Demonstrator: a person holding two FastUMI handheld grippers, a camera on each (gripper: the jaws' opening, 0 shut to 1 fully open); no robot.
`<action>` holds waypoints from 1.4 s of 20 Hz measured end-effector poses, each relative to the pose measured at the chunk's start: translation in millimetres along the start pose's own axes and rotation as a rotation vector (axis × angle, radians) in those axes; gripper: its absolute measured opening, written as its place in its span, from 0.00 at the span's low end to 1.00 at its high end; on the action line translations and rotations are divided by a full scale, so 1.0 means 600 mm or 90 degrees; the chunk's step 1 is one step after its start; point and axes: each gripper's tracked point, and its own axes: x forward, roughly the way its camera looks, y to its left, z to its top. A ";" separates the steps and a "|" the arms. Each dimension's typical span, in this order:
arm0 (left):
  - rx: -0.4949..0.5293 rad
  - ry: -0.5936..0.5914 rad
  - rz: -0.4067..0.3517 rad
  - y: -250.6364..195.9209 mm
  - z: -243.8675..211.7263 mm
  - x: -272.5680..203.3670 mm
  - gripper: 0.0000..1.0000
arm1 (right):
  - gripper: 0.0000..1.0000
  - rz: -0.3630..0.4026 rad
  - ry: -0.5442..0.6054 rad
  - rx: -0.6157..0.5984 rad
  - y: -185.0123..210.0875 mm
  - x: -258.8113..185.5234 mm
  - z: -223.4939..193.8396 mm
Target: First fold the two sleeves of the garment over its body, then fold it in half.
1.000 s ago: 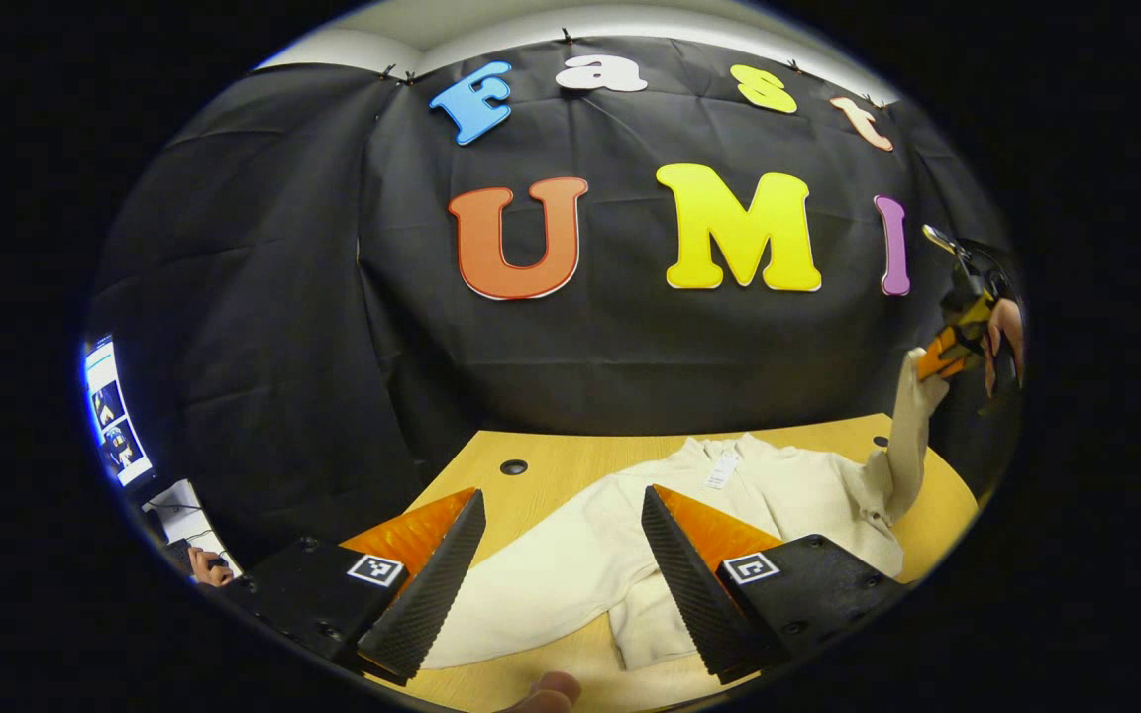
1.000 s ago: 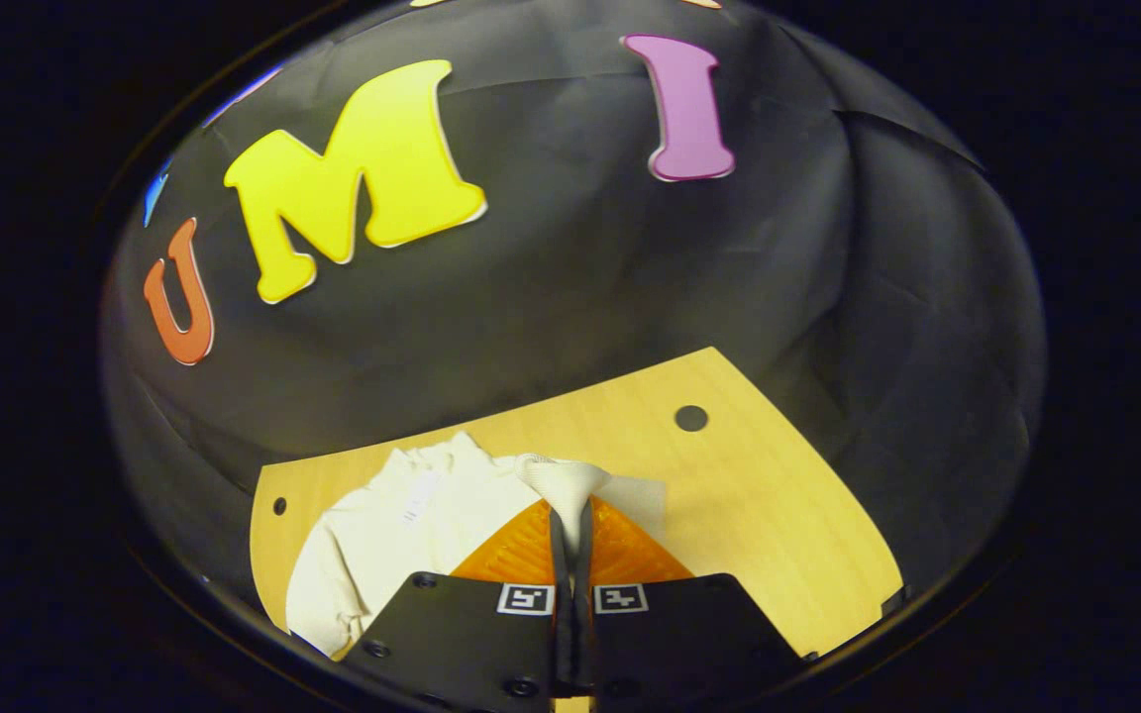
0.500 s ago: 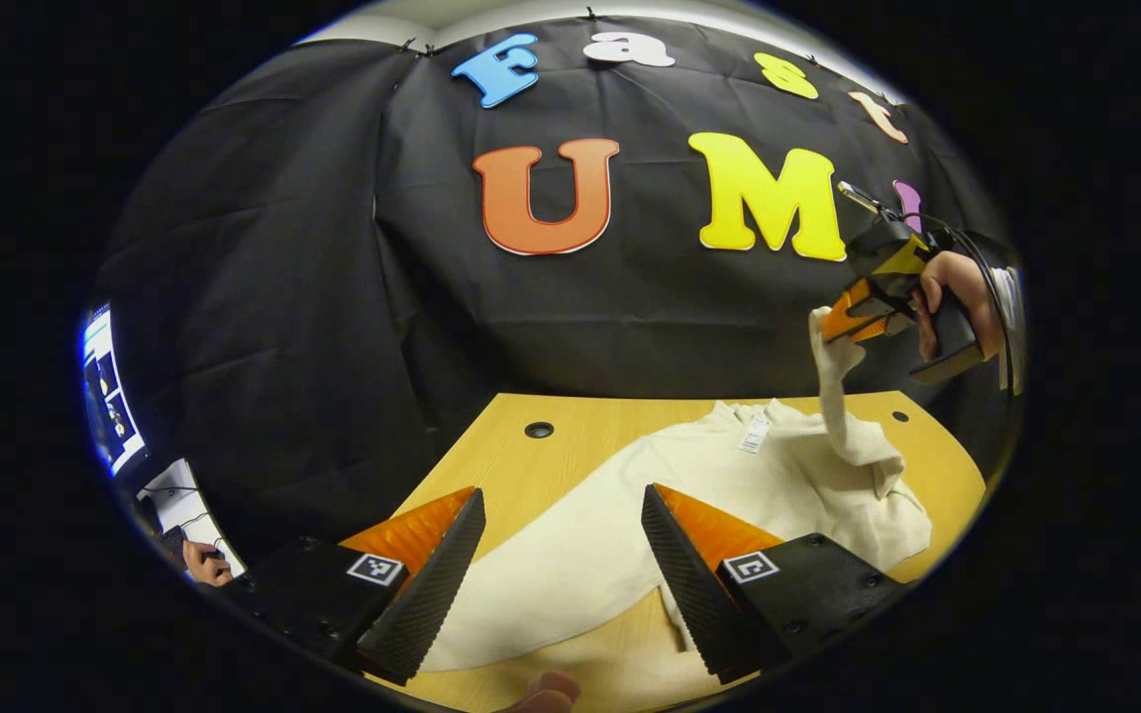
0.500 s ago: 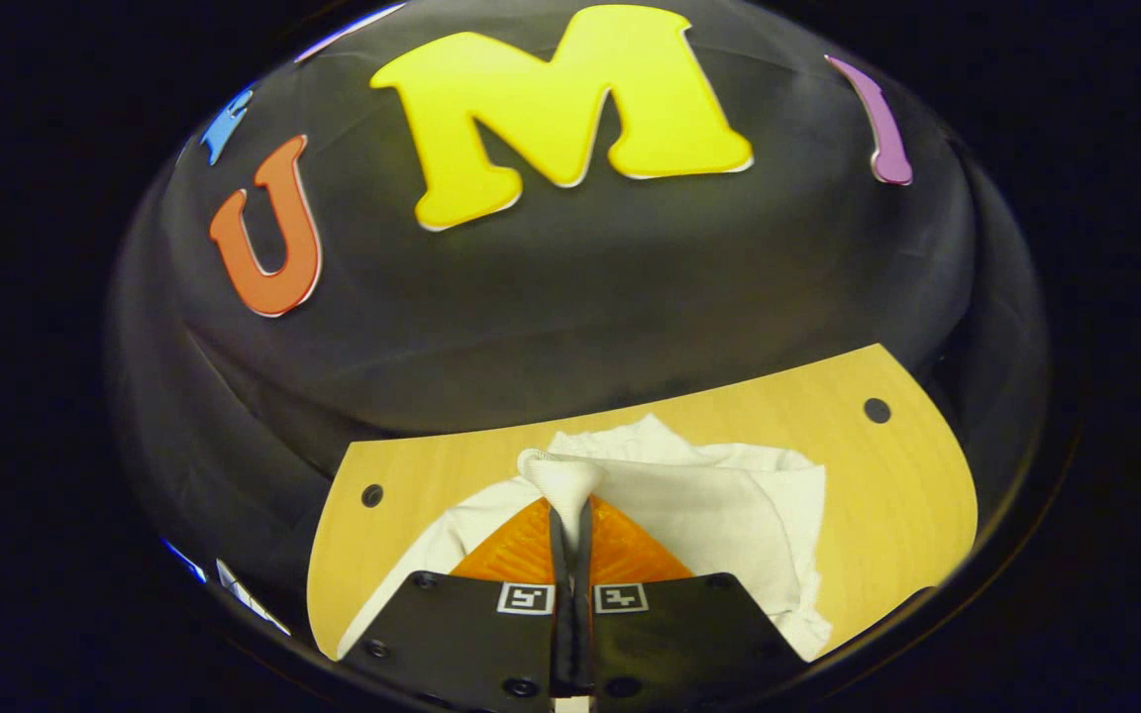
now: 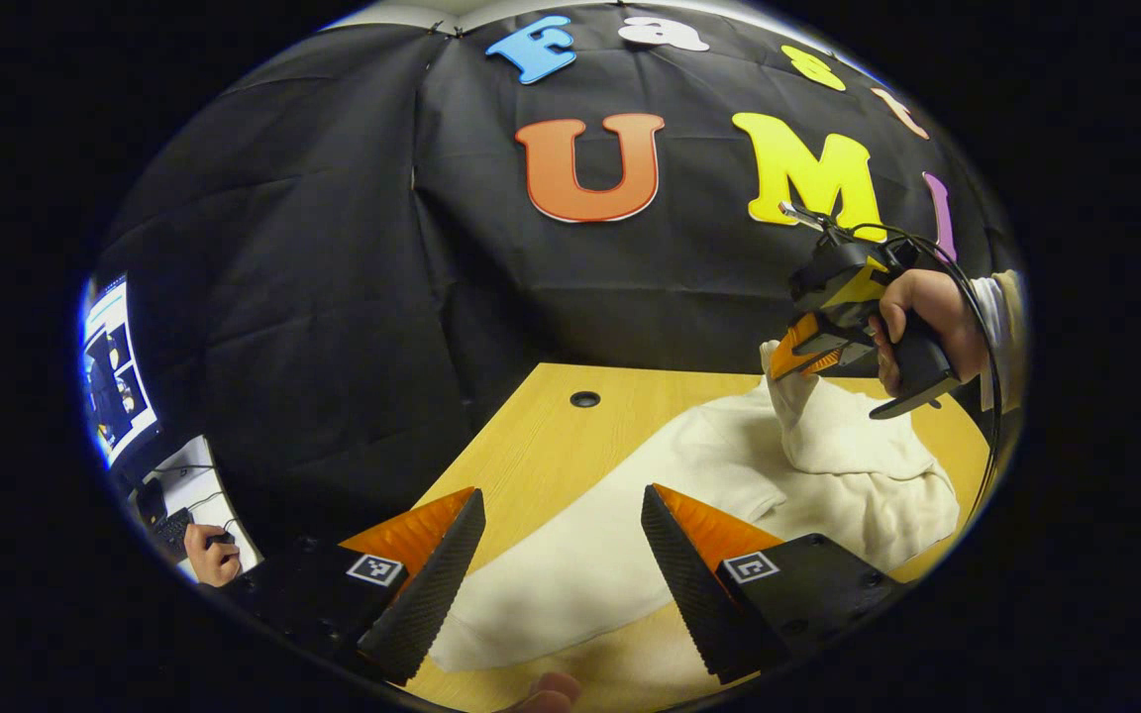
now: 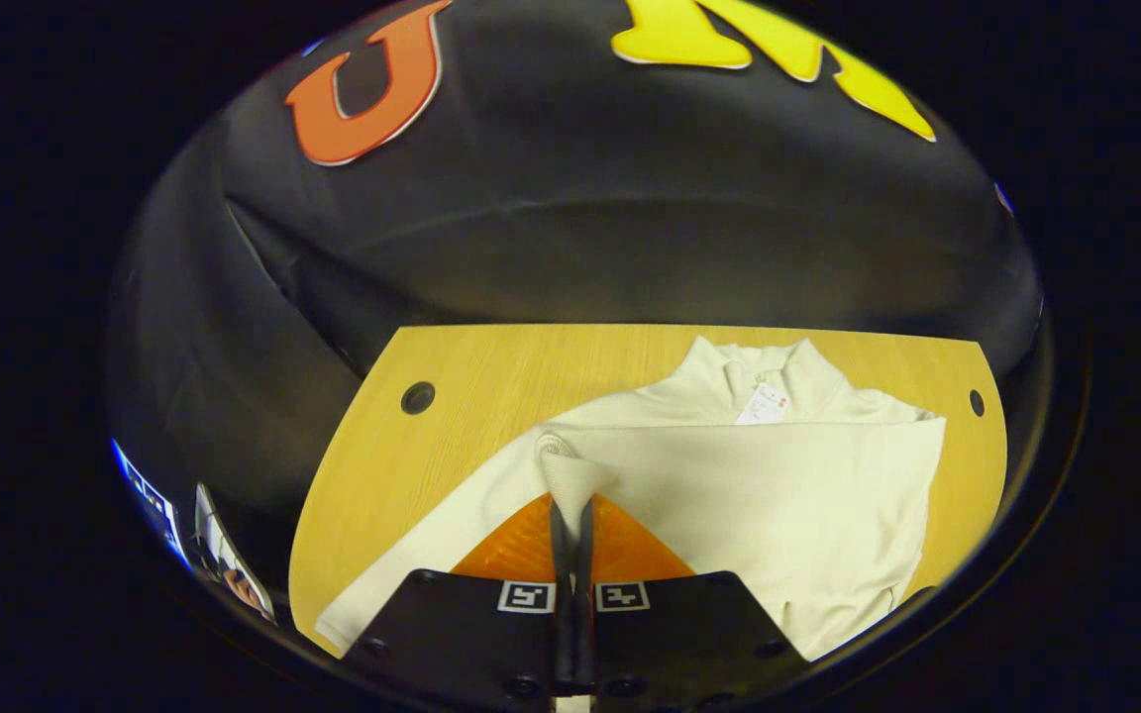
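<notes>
While the left gripper (image 5: 556, 555) stood wide apart, the right gripper (image 6: 570, 515) pinched the sleeve cuff (image 6: 566, 465) above the garment (image 6: 749, 495).

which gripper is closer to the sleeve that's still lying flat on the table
Left. The left gripper hangs open just above the flat sleeve, which runs between its fingers. The right gripper is farther off over the garment's body, shut on the other sleeve's cuff.

No text can be read; the garment's neck tag (image 6: 763, 404) is too small to make out.
</notes>
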 end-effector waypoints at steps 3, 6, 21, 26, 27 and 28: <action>-0.012 0.009 0.013 0.008 -0.018 -0.001 1.00 | 0.01 0.025 0.026 -0.056 0.033 0.038 -0.035; -0.020 0.020 0.030 0.014 -0.036 0.003 1.00 | 0.01 0.011 0.043 -0.093 0.034 0.055 -0.053; -0.085 0.146 0.122 0.076 -0.156 -0.008 1.00 | 0.83 0.069 -0.070 -0.120 0.004 -0.133 -0.001; -0.128 0.225 0.187 0.104 -0.219 -0.017 1.00 | 0.96 0.054 -0.135 -0.138 -0.066 -0.230 0.009; -0.138 0.245 0.205 0.109 -0.233 -0.021 1.00 | 0.96 0.052 -0.150 -0.140 -0.082 -0.256 0.010; -0.150 0.262 0.227 0.117 -0.245 -0.025 1.00 | 0.96 0.052 -0.166 -0.143 -0.097 -0.285 0.010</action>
